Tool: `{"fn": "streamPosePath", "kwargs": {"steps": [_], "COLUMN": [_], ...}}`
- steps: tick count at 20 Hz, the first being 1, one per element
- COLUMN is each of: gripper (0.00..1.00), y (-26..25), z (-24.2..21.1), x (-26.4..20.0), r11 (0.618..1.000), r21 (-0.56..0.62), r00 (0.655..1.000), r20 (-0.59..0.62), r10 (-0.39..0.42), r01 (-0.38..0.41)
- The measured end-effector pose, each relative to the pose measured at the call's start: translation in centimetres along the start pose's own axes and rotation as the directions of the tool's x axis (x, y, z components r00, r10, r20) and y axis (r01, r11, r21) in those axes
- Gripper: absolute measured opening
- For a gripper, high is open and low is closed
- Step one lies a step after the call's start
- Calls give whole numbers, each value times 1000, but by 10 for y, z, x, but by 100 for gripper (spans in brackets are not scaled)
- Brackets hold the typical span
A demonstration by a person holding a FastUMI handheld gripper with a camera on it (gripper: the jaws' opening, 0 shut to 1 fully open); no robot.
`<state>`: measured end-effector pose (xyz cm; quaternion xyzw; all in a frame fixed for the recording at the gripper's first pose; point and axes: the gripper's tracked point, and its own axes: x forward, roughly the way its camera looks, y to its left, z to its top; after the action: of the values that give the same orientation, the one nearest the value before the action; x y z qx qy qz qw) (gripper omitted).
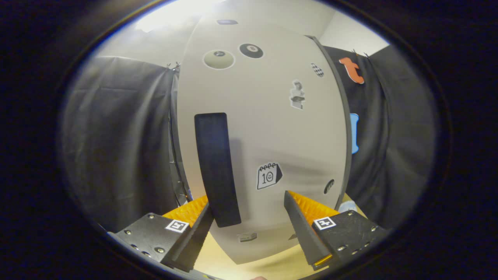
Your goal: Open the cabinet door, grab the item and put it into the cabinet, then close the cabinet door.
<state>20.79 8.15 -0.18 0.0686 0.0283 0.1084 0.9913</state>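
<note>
A white cabinet door [268,128] with several stickers stands close ahead of me. A tall black handle [216,167] runs down its left part. My gripper [249,212] is open, its fingers spread wide in front of the door. The handle's lower end sits just inside the left finger [196,233]. The right finger [301,229] is well apart from the handle. Nothing is pressed between them. The door looks shut against the cabinet's edge on the left.
Black cloth walls [116,147] hang on both sides of the cabinet. A pale wooden tabletop [272,268] lies under the fingers. A small light blue object [347,206] peeks out behind the right finger at the cabinet's lower right.
</note>
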Motion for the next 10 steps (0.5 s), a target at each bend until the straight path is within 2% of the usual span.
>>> {"fn": "streamPosePath", "kwargs": {"steps": [10], "gripper": [100], "y": [25], "z": [-4], "x": [64], "r11": [1000], "r21": [-31], "r00": [1000], "r20": [1], "r10": [0], "r01": [0]}}
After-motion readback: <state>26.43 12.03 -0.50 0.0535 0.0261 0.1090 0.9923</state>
